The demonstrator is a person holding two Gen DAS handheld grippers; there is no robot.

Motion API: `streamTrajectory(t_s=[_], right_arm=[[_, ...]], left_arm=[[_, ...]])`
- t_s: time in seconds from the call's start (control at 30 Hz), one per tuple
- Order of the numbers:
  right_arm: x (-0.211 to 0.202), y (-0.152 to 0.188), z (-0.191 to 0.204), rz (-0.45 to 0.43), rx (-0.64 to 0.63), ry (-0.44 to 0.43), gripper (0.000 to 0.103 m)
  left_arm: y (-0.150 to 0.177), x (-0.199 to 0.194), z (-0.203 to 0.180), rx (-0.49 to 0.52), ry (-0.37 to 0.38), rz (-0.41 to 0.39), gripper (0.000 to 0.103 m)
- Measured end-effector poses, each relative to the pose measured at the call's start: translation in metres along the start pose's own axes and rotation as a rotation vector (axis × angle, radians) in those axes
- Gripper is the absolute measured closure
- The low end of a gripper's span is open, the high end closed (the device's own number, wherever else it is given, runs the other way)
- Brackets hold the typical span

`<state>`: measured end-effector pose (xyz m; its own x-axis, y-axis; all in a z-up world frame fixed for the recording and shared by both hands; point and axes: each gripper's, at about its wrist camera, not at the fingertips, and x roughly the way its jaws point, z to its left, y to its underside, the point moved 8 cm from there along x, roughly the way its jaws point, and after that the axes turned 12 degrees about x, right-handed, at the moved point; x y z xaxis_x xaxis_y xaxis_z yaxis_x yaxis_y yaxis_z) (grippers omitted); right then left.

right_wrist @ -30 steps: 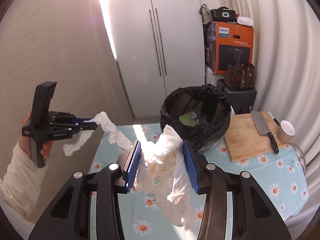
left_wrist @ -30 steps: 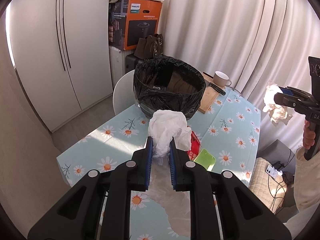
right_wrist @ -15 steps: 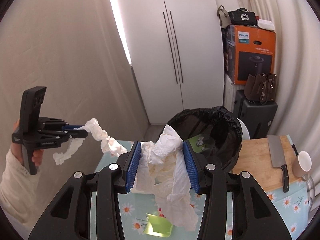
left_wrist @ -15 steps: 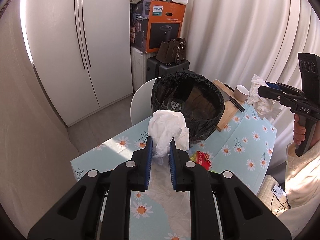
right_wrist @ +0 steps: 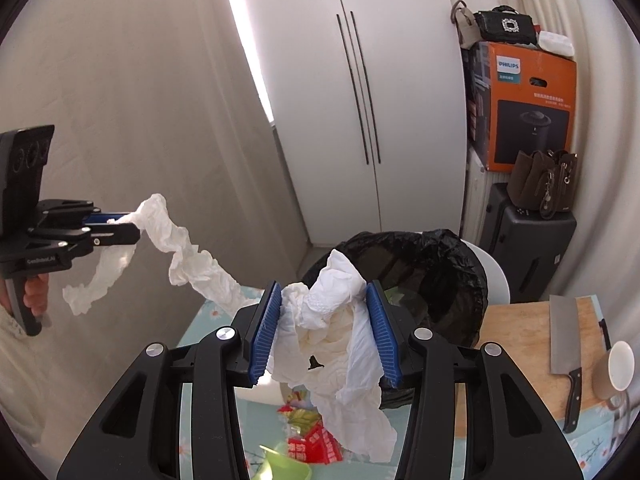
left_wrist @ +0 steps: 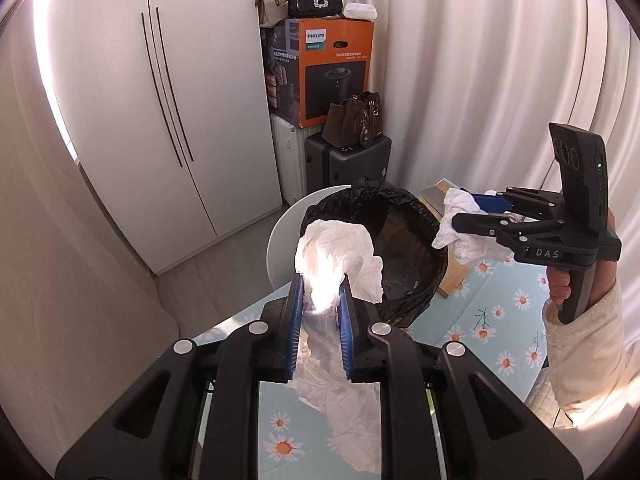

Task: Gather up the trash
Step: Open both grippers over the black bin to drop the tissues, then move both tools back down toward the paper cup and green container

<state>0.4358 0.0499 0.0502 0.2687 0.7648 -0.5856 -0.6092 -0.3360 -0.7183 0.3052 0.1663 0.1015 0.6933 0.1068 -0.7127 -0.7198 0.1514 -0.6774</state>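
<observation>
Both claws carry paper toward the bin. Left claw [left_wrist: 320,320] sits low in the centre of its own view, its blue pads clamped on a crumpled white tissue [left_wrist: 336,248] that bulges above the fingertips and trails below them over the worktop [left_wrist: 500,320]. Right claw [right_wrist: 326,332], at the lower centre of its view, is clamped on a bulkier white tissue wad [right_wrist: 332,320], which keeps its pads wider apart; loose ends hang beneath.

Going by size, the white wardrobe [left_wrist: 160,120] fills the upper left of the left view, with pale curtains [left_wrist: 480,60] at upper right. Between them stands an orange appliance box [left_wrist: 328,68] on a stack, bags on top and a dark suitcase [left_wrist: 348,164] below. The black-lined trash bin [left_wrist: 404,248] stands on the daisy-print worktop at mid-frame, just beyond both claws, its mouth open upward. That, I judge, is why both tissues are held high and forward: they have to clear the rim before release.

Smaller things: a wooden cutting board [right_wrist: 520,332] with a cleaver [right_wrist: 564,340] and a mug [right_wrist: 616,364] at the lower right of the right view, beside the bin. A red wrapper [right_wrist: 316,444] and a green scrap [right_wrist: 284,464] lie on the worktop below the right claw, not yet collected. Nothing blocks the bin's mouth, though the dangling tails may catch on its liner.
</observation>
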Motion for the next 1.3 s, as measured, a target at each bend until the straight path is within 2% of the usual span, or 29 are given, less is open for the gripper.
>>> streamTrajectory(t_s=[0.2, 0.23, 0.3, 0.33, 0.37, 0.4, 0.43, 0.6, 0.73, 0.87, 1.07, 1.3], right_arm=[[0.026, 0.007, -0.034, 0.027, 0.062, 0.01, 0.061], [0.029, 0.008, -0.039, 0.023, 0.074, 0.006, 0.058], [0.034, 0.01, -0.049, 0.006, 0.096, 0.01, 0.028], [0.034, 0.01, -0.054, -0.011, 0.102, 0.025, 0.022], [0.034, 0.009, -0.06, -0.029, 0.114, 0.041, 0.018], [0.033, 0.01, -0.066, -0.039, 0.128, 0.049, 0.017], [0.032, 0.011, -0.071, -0.041, 0.14, 0.053, 0.017], [0.025, 0.017, -0.093, -0.054, 0.174, 0.094, 0.016], [0.023, 0.027, -0.095, -0.044, 0.183, 0.107, 0.016], [0.022, 0.036, -0.089, -0.025, 0.123, 0.172, 0.016], [0.007, 0.045, -0.072, -0.026, 0.039, 0.251, 0.016], [-0.015, 0.061, -0.053, -0.024, 0.028, 0.314, 0.016]], left_arm=[[-0.031, 0.024, -0.023, 0.067, 0.021, 0.008, 0.087], [-0.034, 0.03, -0.026, 0.075, 0.017, 0.01, 0.083], [-0.042, 0.04, -0.027, 0.067, -0.002, -0.003, 0.069], [-0.046, 0.045, -0.026, 0.051, -0.013, -0.017, 0.049], [-0.048, 0.049, -0.024, 0.035, -0.042, -0.027, 0.023], [-0.05, 0.052, -0.021, 0.022, -0.086, -0.032, 0.014], [-0.05, 0.055, -0.02, 0.017, -0.11, -0.036, 0.012], [-0.033, 0.063, -0.021, -0.027, -0.097, -0.022, 0.009], [-0.015, 0.067, -0.016, -0.078, -0.088, 0.004, 0.008], [0.005, 0.068, -0.015, -0.12, -0.056, 0.023, 0.008], [0.034, 0.071, -0.016, -0.125, -0.04, 0.049, 0.007], [0.064, 0.062, -0.01, -0.149, 0.005, 0.025, 0.006]])
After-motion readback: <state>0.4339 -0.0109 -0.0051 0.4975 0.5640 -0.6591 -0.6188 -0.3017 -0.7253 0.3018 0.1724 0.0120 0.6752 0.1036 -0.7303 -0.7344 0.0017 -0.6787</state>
